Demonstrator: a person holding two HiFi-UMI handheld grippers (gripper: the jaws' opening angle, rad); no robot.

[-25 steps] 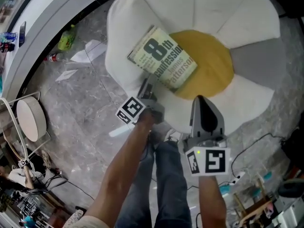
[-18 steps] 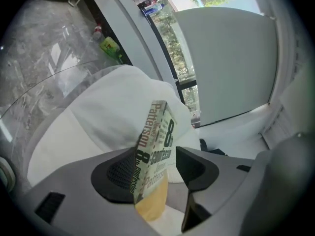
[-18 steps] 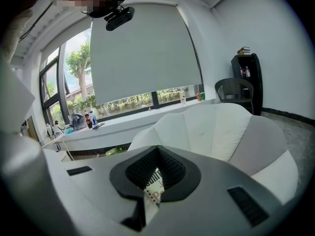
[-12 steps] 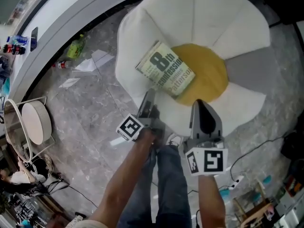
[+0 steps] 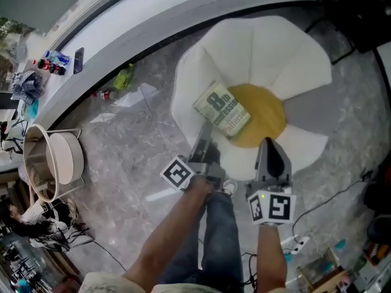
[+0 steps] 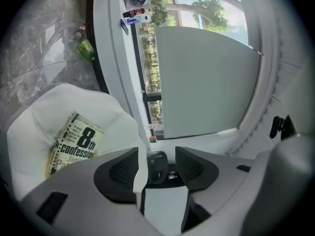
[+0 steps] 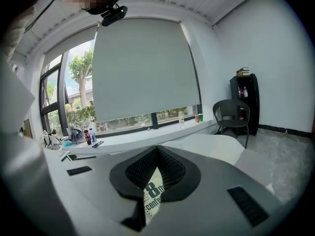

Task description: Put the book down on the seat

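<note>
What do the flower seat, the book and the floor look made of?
Seat: looks like soft padded fabric, matte, mostly white with a yellow centre; puffy seamed petals. Book: likely a paperback, printed paper cover. Floor: polished grey marble or stone-look tile, veined, slightly glossy.

Draws the left gripper (image 5: 206, 133) back and upward, away from the near corner of the book (image 5: 222, 108) and toward the front-left edge of the seat (image 5: 269, 47). Pulls the right gripper (image 5: 267, 144) back too, from beside the yellow middle toward the front edge. Looks down from higher now: takes in the whole seat, smaller and closer to the view's top, plus a longer stretch of windowsill (image 5: 153, 17), more floor (image 5: 134, 157), and more of the round side table (image 5: 58, 157) at the left.
</note>
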